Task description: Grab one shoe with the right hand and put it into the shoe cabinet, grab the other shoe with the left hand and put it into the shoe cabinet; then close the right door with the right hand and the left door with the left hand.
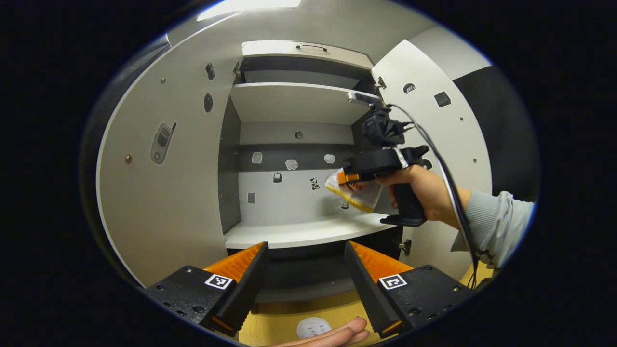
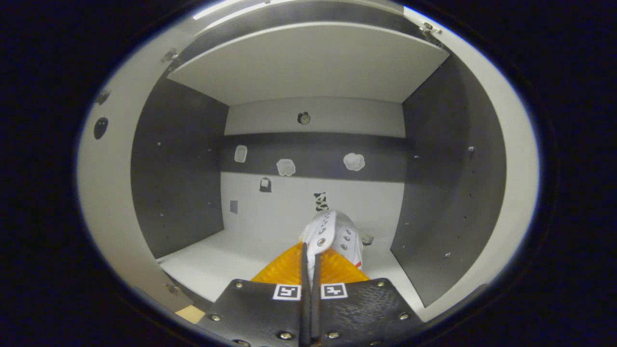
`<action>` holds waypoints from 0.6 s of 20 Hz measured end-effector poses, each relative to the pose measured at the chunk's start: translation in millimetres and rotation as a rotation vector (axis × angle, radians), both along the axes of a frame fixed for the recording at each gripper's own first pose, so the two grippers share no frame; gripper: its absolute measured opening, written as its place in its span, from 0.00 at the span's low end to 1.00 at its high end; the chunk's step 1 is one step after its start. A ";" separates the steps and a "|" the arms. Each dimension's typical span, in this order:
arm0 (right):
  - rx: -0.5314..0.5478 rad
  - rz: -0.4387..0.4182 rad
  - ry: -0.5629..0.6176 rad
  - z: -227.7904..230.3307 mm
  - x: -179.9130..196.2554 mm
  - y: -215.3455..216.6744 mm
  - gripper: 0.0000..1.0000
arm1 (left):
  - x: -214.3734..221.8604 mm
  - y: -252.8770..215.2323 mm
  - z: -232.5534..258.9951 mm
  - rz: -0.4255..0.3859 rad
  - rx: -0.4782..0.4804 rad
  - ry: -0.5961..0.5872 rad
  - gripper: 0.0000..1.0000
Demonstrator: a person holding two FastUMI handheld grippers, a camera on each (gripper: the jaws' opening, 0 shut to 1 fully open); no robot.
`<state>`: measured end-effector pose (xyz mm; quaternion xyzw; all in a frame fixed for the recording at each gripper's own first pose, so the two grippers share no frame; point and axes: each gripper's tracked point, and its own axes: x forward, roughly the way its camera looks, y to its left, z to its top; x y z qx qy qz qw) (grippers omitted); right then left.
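The shoe cabinet stands open, with its left door (image 1: 164,193) and right door (image 1: 434,111) swung out. In the left gripper view, a hand holds my right gripper (image 1: 344,178) inside the cabinet. It is shut on a white shoe (image 1: 359,193) with a yellow sole, tilted just above the lower shelf (image 1: 299,233). The right gripper view shows the same shoe (image 2: 332,233) pinched in my right gripper (image 2: 311,250), toe pointing at the back wall, over the shelf (image 2: 226,260). My left gripper (image 1: 306,246) is open in front of the cabinet, with nothing between its fingers.
A white thing with small holes (image 1: 313,328), perhaps the other shoe, lies on the wooden floor (image 1: 270,327) below my left gripper, next to some fingers (image 1: 337,335). An upper shelf (image 1: 294,99) spans the cabinet. Small stickers dot the back wall (image 1: 289,193).
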<state>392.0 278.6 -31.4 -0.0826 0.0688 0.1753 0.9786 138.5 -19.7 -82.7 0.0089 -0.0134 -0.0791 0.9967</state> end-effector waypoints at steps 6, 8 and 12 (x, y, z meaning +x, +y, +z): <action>-0.077 -0.030 0.045 -30.5 39.9 -10.9 0.01 | 6.7 -12.2 -6.4 -0.059 -0.013 0.022 0.95; -0.082 -0.043 0.065 -38.0 49.1 -15.7 0.01 | 6.8 -8.1 -4.1 -0.060 -0.015 0.013 0.94; -0.108 -0.072 0.122 -62.2 61.6 -27.5 0.01 | 4.7 -5.3 -2.3 -0.058 -0.022 0.006 0.94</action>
